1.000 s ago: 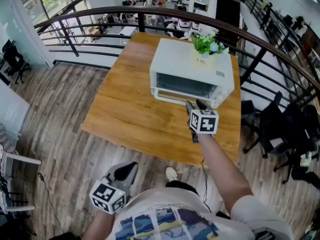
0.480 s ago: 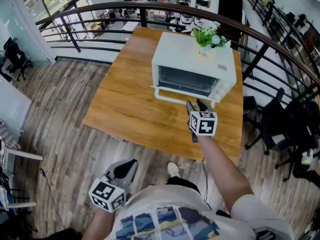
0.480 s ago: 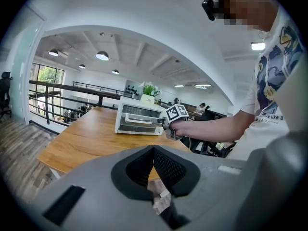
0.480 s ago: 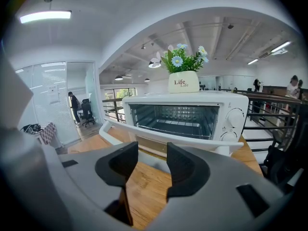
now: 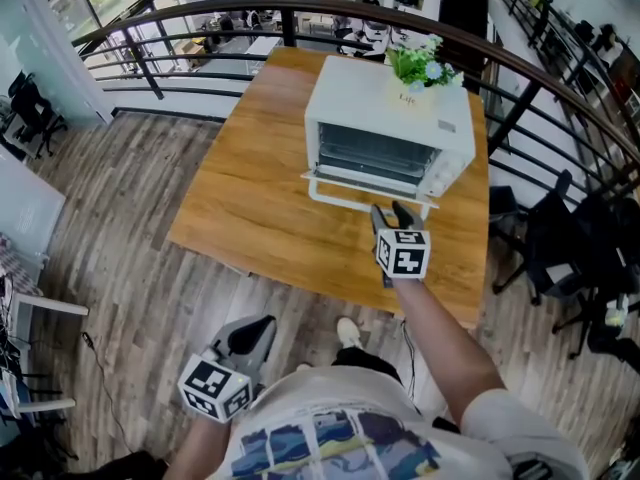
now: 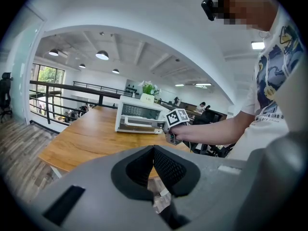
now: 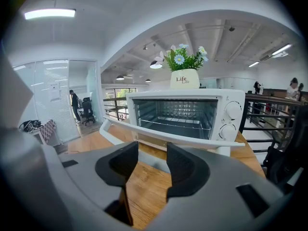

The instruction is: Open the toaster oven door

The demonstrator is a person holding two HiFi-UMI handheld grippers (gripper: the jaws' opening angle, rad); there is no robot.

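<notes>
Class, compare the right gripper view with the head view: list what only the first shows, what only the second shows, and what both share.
Only the right gripper view: the ceiling and its strip light.
Only the head view: the left hand-held gripper low by the person's shirt, the plank floor, the right forearm.
Both: the white toaster oven, its handle, the flower pot on top, the wooden table, and the right hand-held gripper, open and empty.

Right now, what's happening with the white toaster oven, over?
Left gripper shut, empty. Right gripper open, empty, at the handle. White toaster oven door open. Nothing blocking.
</notes>
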